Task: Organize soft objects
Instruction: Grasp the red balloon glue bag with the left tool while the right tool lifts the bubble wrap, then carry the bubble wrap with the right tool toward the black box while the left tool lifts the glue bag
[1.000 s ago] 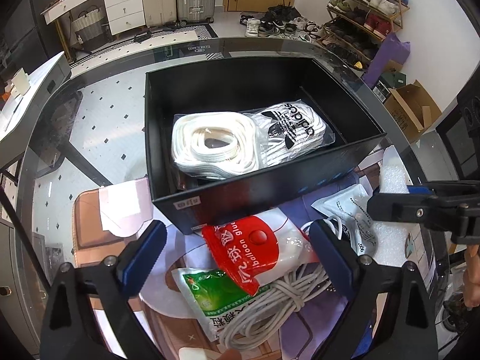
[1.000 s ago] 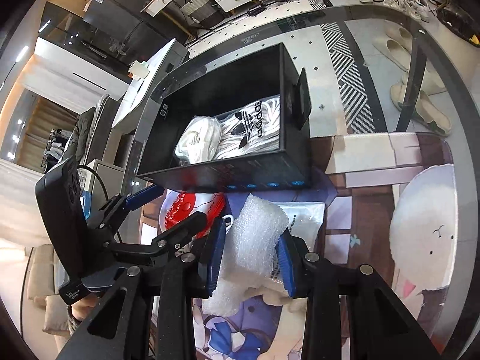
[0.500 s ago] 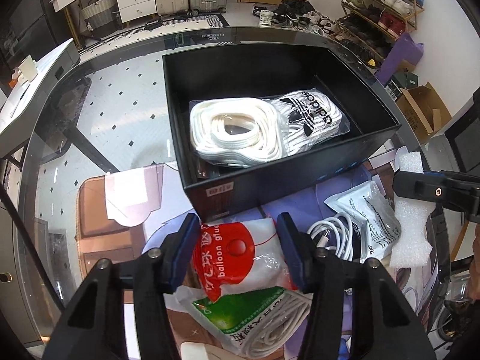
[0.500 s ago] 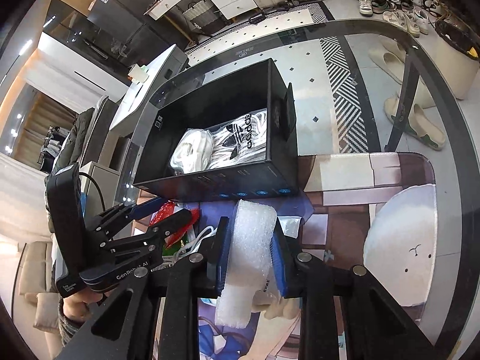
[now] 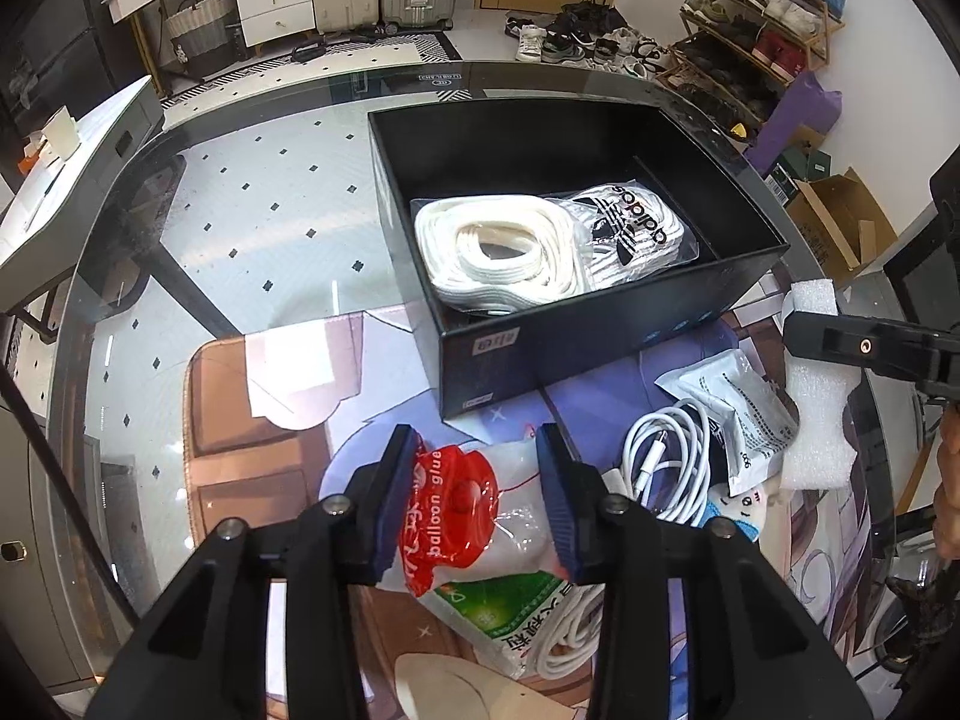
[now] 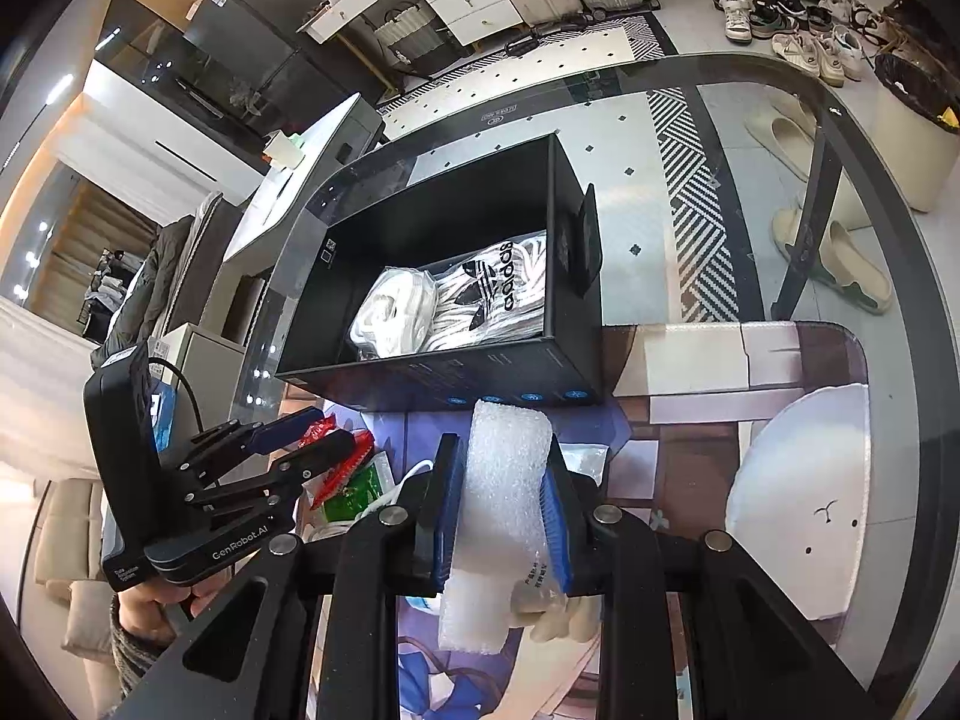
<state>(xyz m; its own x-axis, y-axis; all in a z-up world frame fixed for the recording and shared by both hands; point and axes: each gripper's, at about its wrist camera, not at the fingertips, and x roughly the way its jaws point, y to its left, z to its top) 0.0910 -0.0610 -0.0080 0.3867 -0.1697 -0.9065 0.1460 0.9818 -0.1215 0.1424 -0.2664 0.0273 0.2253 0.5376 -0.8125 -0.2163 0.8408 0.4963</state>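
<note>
Just before the black box (image 5: 600, 348) on the table (image 5: 240, 228), the left tongs (image 5: 477, 501) are closing on the balloon glue packet (image 5: 462, 510); beside them, a white cable (image 5: 666, 468) is lying loose. The right tongs (image 6: 501, 510) are clenching the foam piece (image 6: 504, 480).

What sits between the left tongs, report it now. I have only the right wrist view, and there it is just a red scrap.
Observer: The left tongs are closing on a clear packet that sits between them; its red label reads "balloon glue".
Operator: Say what lies under it.
Observer: A green-printed bag, with white rope showing from beneath it.
Operator: Name what is beside the packet on the box side of my foam.
Observer: A coiled white charging cable, just beyond the tongs' right-hand finger in the left wrist view.
</note>
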